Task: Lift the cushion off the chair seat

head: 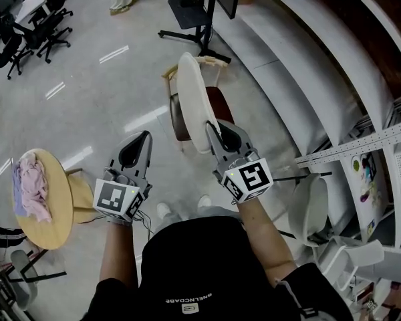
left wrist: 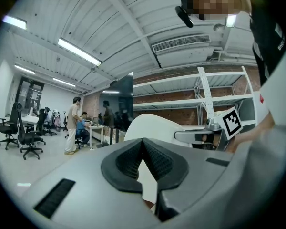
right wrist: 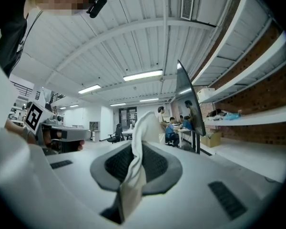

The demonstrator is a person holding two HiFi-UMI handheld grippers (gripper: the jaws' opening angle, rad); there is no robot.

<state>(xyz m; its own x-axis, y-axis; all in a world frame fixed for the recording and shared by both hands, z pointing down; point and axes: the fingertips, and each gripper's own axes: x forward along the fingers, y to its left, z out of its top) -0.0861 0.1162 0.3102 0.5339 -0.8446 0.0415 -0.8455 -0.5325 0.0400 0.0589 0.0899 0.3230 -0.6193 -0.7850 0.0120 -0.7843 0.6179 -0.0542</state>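
Note:
The white cushion (head: 190,99) hangs on edge, lifted clear above the chair's dark red seat (head: 222,105). My right gripper (head: 211,130) is shut on its near edge. In the right gripper view the white fabric (right wrist: 142,132) is pinched between the pads and folds down over them at my right gripper (right wrist: 135,162). My left gripper (head: 147,136) is to the left of the cushion, apart from it, shut with nothing held. In the left gripper view its pads meet at my left gripper (left wrist: 143,145), and the cushion (left wrist: 155,125) shows beyond them.
A round wooden stool (head: 53,226) with a pink cloth (head: 32,189) stands at the left. White shelving (head: 307,65) runs along the right, with a white chair (head: 311,206) below it. A monitor stand (head: 200,19) is behind the chair, and office chairs (head: 33,32) stand far left. People (left wrist: 74,123) are in the background.

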